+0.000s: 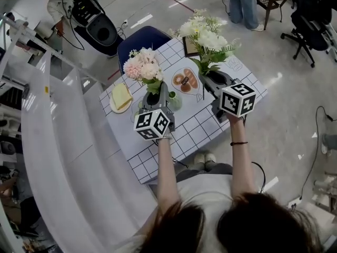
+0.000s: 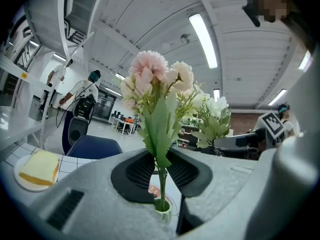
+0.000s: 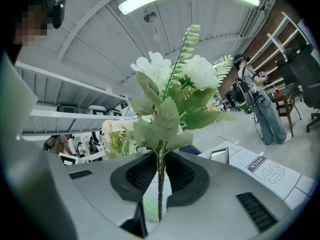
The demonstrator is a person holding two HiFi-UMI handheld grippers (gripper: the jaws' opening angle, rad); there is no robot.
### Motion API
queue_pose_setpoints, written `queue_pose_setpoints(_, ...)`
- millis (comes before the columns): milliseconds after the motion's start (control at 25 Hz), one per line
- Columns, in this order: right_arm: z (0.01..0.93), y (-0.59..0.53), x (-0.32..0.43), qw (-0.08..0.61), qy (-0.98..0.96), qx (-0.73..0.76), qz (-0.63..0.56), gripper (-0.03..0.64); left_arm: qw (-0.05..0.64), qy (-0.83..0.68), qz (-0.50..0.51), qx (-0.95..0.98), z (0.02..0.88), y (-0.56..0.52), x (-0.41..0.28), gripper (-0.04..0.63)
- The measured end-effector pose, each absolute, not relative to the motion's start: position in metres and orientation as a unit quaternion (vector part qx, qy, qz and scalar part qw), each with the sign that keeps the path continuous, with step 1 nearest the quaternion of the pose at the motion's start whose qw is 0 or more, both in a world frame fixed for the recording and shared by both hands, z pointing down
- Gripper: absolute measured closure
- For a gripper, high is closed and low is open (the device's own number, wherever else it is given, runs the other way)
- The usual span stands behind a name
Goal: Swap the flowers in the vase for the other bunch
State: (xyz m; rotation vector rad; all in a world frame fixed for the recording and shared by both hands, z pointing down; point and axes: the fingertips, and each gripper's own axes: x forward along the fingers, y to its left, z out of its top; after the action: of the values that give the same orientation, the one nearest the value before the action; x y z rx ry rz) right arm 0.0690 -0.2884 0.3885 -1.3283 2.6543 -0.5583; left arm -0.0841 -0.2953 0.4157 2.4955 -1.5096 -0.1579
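Observation:
A bunch of pink and cream flowers [image 1: 142,67] stands upright with my left gripper [image 1: 158,91] shut on its stems. In the left gripper view the green stems [image 2: 161,181] run down between the pads, and their ends sit in the mouth of a small pale green vase [image 2: 162,215]. The vase [image 1: 175,102] stands on the table just right of that gripper. A bunch of white flowers with green leaves [image 1: 204,33] is held upright over the table's right side by my right gripper [image 1: 215,78]. In the right gripper view its thin stem [image 3: 160,184] is pinched between the pads.
The table [image 1: 195,130] has a white grid cloth. A plate with a slice of bread [image 1: 121,96] lies at the left and a plate of pastries [image 1: 185,80] in the middle. A small frame [image 1: 189,47] lies at the back, a blue chair [image 1: 145,38] behind, white racking [image 1: 47,141] alongside.

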Motion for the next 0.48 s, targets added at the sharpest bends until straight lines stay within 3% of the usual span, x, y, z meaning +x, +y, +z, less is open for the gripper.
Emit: queue_pose_setpoints(480,0.384,-0.292,0.074,0.067,0.876,-0.443,-0.176,0.569,0.099,-0.511,-0.07,0.851,0.401,-0.297,-0.087,0.52)
